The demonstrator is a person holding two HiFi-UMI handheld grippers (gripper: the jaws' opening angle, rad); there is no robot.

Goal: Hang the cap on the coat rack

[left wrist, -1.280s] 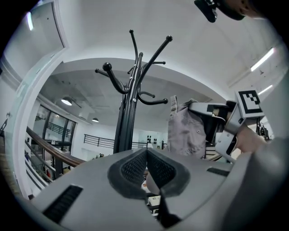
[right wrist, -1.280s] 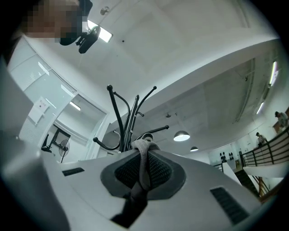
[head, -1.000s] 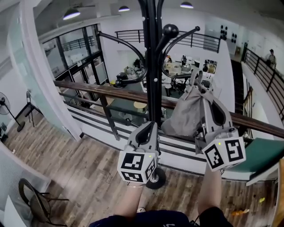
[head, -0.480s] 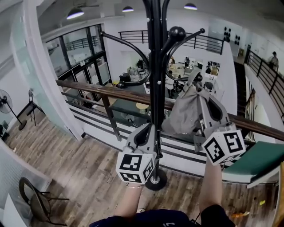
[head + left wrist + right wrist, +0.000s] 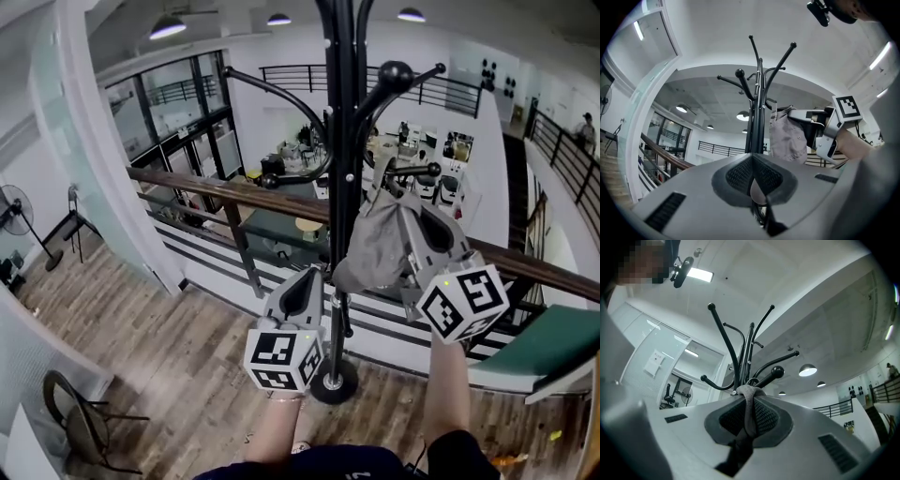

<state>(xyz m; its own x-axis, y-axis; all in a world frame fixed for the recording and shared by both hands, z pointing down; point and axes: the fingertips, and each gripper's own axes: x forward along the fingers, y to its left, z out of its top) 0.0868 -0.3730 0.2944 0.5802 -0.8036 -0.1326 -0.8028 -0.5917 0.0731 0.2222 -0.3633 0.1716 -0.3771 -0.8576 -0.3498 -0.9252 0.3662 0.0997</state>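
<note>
The grey cap (image 5: 373, 246) hangs pinched in my right gripper (image 5: 392, 187). Since a second ago it has come in against the coat rack (image 5: 341, 141) pole, with its top just beside a knobbed hook (image 5: 417, 171). My left gripper (image 5: 309, 277) sits lower by the pole, jaws pressed together on nothing.

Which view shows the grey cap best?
The left gripper view: the cap hangs nearly whole from the right gripper. The head view shows it partly behind that gripper; the right gripper view shows only a fold between the fingers.

Grey left gripper (image 5: 315, 273), right gripper (image 5: 393, 188); black-white marker cubes (image 5: 281, 361); dark top (image 5: 328, 465)
</note>
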